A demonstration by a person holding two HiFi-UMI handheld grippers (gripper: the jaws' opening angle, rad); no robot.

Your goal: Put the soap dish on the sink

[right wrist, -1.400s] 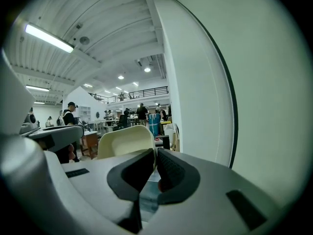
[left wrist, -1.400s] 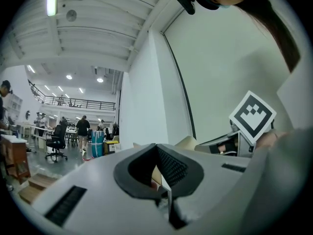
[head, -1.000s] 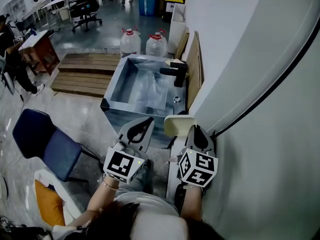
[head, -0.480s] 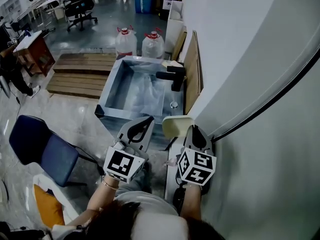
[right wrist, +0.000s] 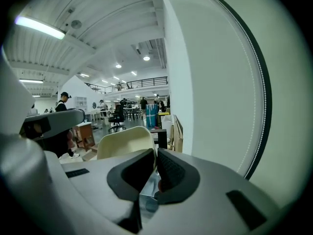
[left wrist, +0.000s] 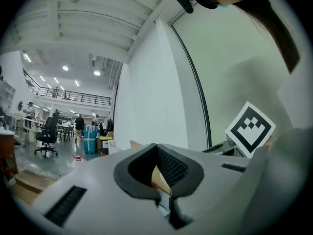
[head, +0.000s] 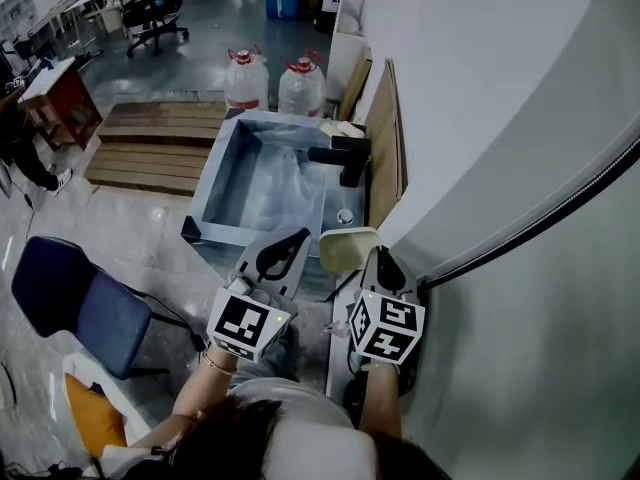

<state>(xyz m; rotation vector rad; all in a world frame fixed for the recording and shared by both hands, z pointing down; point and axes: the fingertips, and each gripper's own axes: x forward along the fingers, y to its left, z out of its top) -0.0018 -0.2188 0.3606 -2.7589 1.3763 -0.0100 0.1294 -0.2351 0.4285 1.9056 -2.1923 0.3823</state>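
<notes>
1. White curved wall (head: 500,118) fills the right side of the head view, with a thin black line running across it.
2. Steel sink (head: 218,173), a deep square basin, stands against that wall. A wooden board (head: 383,148) leans between the two.
3. Wooden platform (head: 140,153) lies on the floor to the left of the sink, and a blue chair (head: 70,303) stands nearer to the person.
4. Two large water bottles (head: 245,83) with red caps stand side by side behind the sink.
5. Left gripper (head: 297,238) hangs just before the sink's near rim. In its own view, the left gripper (left wrist: 156,148) has its jaws brought together with nothing between them.
6. Right gripper (head: 375,256) is beside it, close to the wall. Its jaws are pinched on the edge of the soap dish (head: 345,248).
7. Cream soap dish (right wrist: 122,143) sticks out past the jaw tips, over the sink's near right corner. I cannot tell whether it touches the rim.
8. Black faucet (head: 345,156) sits on the sink's right rim, well beyond the dish.
</notes>
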